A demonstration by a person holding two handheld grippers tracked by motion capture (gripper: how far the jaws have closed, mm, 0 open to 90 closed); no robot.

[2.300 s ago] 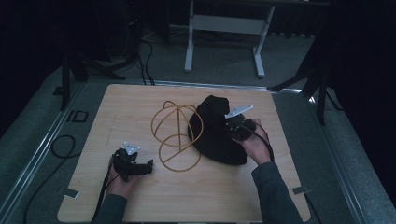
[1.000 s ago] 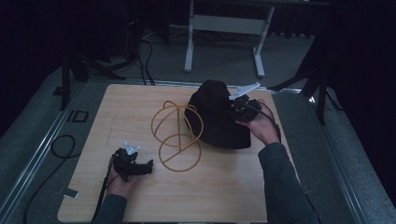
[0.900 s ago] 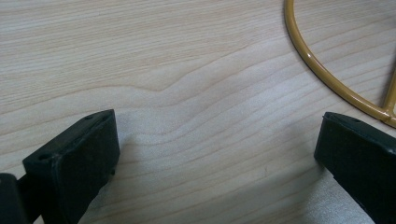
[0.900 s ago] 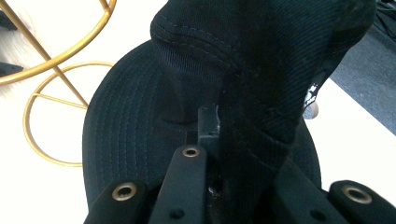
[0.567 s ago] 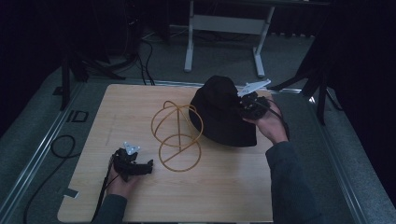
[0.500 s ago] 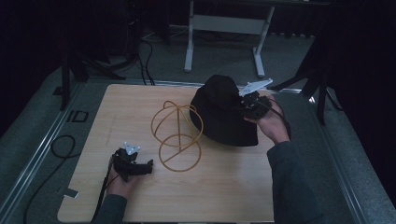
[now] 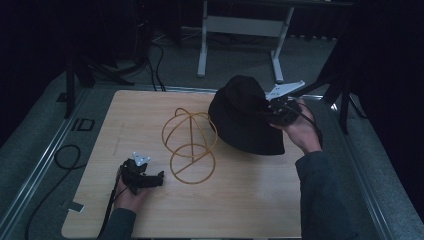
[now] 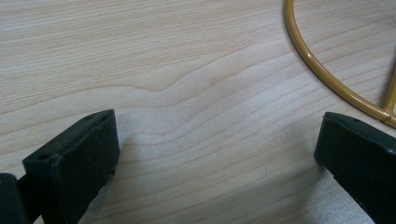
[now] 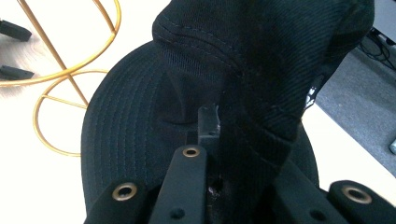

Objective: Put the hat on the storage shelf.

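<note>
Right gripper view: black ribbed-fabric hat (image 9: 140,130), stitched brim, crown bunched, pinched in clamped right tool (image 9: 219,140). Left tool (image 8: 215,154) gaping over bare counter (image 8: 187,70).

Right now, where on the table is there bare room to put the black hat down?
Bare wood lies along the near edge of the table, between the left gripper and the sleeve of the right arm, and across the far-left corner beyond the gold wire stand. The far-right part is crowded: the hat, pinched in the right gripper, hangs there beside the stand.
</note>
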